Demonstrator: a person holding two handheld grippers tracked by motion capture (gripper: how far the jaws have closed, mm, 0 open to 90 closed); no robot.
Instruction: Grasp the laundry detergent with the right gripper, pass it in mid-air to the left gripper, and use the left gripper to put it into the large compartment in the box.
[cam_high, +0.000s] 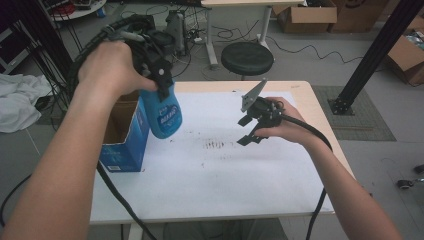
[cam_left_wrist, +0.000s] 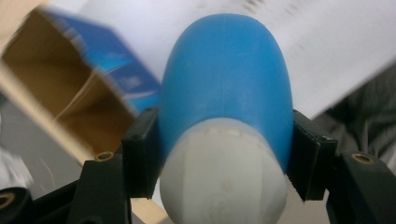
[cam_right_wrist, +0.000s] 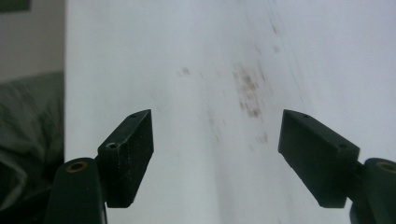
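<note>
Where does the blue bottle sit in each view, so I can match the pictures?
High view: blue bottle left of centre, hanging from the left gripper beside the open blue box.
Left gripper view: centre, clamped between the fingers.
Right gripper view: not in it; the right gripper is open over the sheet.
Shared landmark: smudged white sheet.
</note>
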